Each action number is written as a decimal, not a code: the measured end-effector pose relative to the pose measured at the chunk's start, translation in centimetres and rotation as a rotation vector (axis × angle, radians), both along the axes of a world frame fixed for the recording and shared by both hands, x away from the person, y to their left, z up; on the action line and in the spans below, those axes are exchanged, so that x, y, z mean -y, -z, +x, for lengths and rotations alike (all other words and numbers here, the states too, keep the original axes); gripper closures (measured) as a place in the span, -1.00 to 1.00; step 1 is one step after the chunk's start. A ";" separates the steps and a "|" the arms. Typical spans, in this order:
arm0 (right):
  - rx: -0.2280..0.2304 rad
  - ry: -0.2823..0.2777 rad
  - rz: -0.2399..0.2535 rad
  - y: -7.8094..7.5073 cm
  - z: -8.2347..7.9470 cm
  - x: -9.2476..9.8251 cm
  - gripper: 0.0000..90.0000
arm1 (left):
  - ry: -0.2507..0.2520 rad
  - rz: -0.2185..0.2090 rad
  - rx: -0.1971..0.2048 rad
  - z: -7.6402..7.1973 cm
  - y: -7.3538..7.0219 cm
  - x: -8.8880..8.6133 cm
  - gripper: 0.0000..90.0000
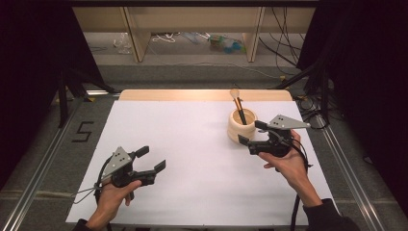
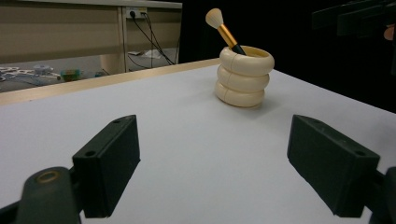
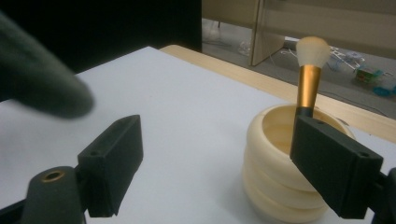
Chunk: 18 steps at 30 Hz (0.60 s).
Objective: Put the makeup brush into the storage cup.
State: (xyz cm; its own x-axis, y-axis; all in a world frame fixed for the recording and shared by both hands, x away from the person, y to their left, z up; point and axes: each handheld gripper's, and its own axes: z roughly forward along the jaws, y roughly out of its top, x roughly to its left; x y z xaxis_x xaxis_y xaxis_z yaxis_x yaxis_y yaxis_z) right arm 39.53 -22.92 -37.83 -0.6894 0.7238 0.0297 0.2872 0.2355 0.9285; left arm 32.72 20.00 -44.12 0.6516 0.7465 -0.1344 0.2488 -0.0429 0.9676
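My left gripper (image 1: 148,161) hangs over the tabletop (image 1: 192,159) near its near-left corner, jaws spread wide and holding nothing; my left hand (image 1: 113,195) grips it from below, the grey plate on top tilted up. My right gripper (image 1: 250,134) sits near the right edge, toward the far side, its jaws likewise wide apart and empty; my right hand (image 1: 286,163) holds it just beside the cream holder (image 1: 240,126), which stands upright toward the far-right corner.

From the high view the holder reads as a plain ringed cup with a brush (image 1: 238,106) leaning out toward the far edge; the left gripper view shows what that view cannot, that the holder (image 2: 243,77) is three stacked rounded rings, well beyond my open jaws, with the brush (image 2: 224,29) tilting on a gold ferrule and a pale tuft. The right gripper view brings the holder (image 3: 275,182) close; my one jaw overlaps its rim in the picture, though I cannot tell whether they touch; the brush (image 3: 309,77) rises above that jaw, and the holder's hollow inside shows pale. A blurred dark shape (image 3: 37,84) crosses that view's upper left; I cannot tell what it is.
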 end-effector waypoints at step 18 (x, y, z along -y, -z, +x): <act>-0.036 -0.019 0.019 1.8 -2.4 0.7 -0.64 | -0.001 0.003 0.003 0.0 0.0 -0.1 -0.63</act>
State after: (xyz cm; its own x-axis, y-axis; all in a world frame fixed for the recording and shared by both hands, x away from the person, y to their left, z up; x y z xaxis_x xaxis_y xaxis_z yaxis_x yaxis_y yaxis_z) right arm 37.16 -23.59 -39.63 -0.7009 0.7100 0.0686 0.3165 0.2233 0.9219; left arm 32.67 20.08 -44.09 0.6513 0.7476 -0.1302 0.2455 -0.0452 0.9683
